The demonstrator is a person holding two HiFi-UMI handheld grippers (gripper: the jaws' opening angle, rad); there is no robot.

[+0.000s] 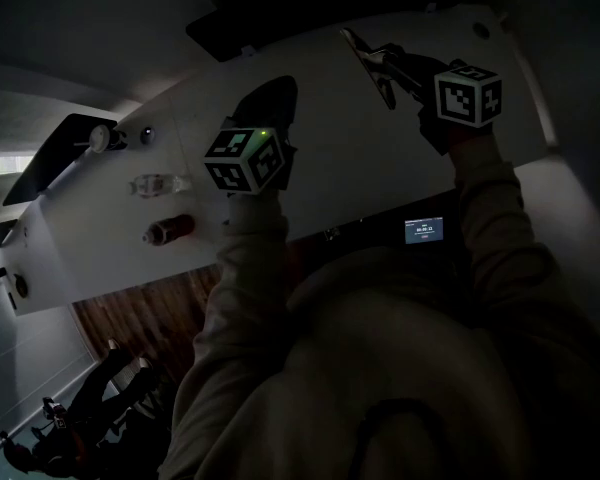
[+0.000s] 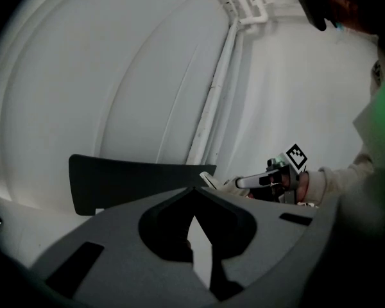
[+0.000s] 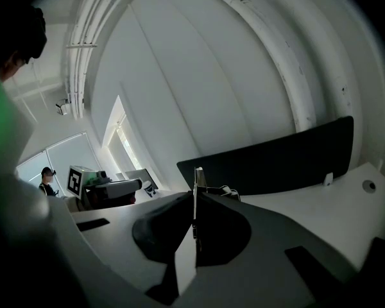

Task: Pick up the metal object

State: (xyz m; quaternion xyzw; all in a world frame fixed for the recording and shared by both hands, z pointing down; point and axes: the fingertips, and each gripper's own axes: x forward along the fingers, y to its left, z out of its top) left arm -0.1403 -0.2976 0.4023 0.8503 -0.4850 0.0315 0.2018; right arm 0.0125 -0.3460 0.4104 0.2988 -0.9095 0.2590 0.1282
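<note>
The picture is dark. Small things lie at the left end of the white table [image 1: 380, 158]: a reddish cylinder with a pale end [image 1: 168, 230], a clear piece [image 1: 161, 183] and a round white knob [image 1: 101, 138]. I cannot tell which is metal. My left gripper [image 1: 270, 103] hovers over the table's middle, right of them, its jaws meeting at the tips [image 2: 194, 191]. My right gripper [image 1: 365, 53] is further right near the back edge, jaws closed [image 3: 196, 185], nothing clearly between them. Each gripper view shows the other gripper: the right [image 2: 269, 179], the left [image 3: 109, 188].
A dark panel [image 1: 250, 28] stands along the table's back edge [image 3: 276, 159]. A small lit screen [image 1: 423, 230] sits below the front edge. Wooden floor [image 1: 150, 313] and people [image 1: 80, 418] show at the lower left.
</note>
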